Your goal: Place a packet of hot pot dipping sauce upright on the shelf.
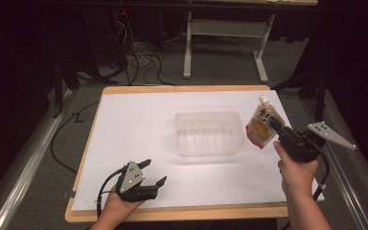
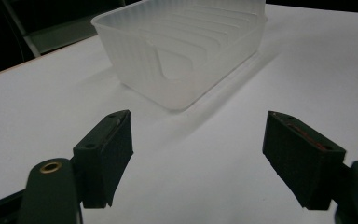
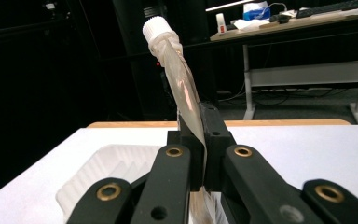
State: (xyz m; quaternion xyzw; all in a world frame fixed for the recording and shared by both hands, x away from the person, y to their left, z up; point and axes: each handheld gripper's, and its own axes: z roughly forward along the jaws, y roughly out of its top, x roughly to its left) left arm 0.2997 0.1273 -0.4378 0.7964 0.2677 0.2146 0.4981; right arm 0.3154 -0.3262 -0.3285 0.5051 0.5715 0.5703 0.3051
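1. Right gripper (image 1: 274, 125): fingers (image 3: 214, 140) clamped on a spouted pouch (image 1: 262, 125), held in the air just beside the right end of the clear plastic tray (image 1: 210, 134). In the right gripper view the pouch is seen edge-on between the pads, white cap (image 3: 156, 25) uppermost, film leaning left above the grip.

2. Left gripper (image 1: 154, 173): fingers (image 2: 106, 158) wide apart and empty, low over the white tabletop (image 1: 139, 124) near the front edge. Its own view faces the tray (image 2: 182, 51), which stands well apart from the fingers.

3. Step in hand, as judged: lowering the pouch into the tray, which looks empty.

4. Recommended conduct of the step:
   - Carry the pouch left until it hangs over the tray floor, not over the rim.
   - Clear the near wall before descending; the pouch's lower edge is hidden behind the gripper, so allow for it.
   - Lay the pouch flat along the ribbed floor instead of dropping it upright; the film is limp and will fold.
   - Part the fingers only once the pouch rests on the floor.
   - The tray is light and may slide; the free left gripper is placed to steady its near corner if required.

5. Count:
   - Pouches: one.
   - Trays: one.
   - Grippers: two, one loaded, one free.
   - Tabletops carrying the work: one; a second desk stands behind, not in use.
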